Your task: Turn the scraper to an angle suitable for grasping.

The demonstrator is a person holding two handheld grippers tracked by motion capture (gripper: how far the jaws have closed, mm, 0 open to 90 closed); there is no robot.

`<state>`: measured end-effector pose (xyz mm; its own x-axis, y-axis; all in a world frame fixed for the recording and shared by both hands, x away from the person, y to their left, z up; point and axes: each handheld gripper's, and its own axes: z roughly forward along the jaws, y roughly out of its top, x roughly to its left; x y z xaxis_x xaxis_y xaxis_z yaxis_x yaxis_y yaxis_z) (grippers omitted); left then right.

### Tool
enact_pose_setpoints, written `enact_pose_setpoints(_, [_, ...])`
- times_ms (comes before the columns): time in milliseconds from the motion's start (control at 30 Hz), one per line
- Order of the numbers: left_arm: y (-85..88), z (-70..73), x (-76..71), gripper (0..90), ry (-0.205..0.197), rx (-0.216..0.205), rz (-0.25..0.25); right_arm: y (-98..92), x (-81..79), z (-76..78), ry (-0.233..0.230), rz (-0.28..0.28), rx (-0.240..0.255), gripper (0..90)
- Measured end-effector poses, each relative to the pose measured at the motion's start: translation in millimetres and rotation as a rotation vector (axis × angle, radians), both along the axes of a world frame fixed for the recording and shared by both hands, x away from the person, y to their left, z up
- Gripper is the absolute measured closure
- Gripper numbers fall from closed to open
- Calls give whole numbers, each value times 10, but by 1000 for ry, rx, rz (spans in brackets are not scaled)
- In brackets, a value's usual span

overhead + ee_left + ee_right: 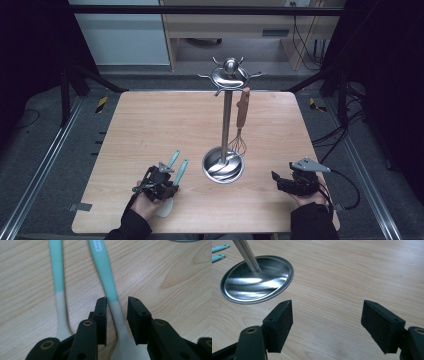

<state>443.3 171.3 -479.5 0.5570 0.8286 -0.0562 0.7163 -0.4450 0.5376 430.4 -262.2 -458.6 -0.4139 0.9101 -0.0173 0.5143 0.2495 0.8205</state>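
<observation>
Two utensils with teal handles and white necks lie side by side on the wooden table (150,120). In the left gripper view my left gripper (117,302) straddles the white neck of the right-hand utensil (103,270); the jaws stand narrowly apart, with a slim gap on one side. The other utensil (57,270) lies just left of the jaws. From above, my left gripper (157,182) sits at the near left over both handles (181,171). My right gripper (292,182) rests at the near right, and its jaws (328,312) stand wide apart over bare wood.
A steel utensil stand (226,120) rises from a round dish base (223,165) at the table's middle. A wire whisk with a wooden handle (242,112) hangs from one of its top hooks. The base (257,280) lies ahead and left of my right gripper.
</observation>
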Motion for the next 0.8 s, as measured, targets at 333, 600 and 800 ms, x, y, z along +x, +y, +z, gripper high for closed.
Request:
enact_pose_setpoints(333, [-55, 20, -5, 786, -8, 53, -13, 7, -2, 3, 7, -3, 6, 254])
enact_pose_setpoints(600, [25, 16, 8, 788, -21, 64, -68, -1, -4, 3, 10, -10, 10, 253])
enact_pose_setpoints(800, [34, 8, 29, 747, -22, 53, -53, -1, -1, 4, 12, -11, 10, 253])
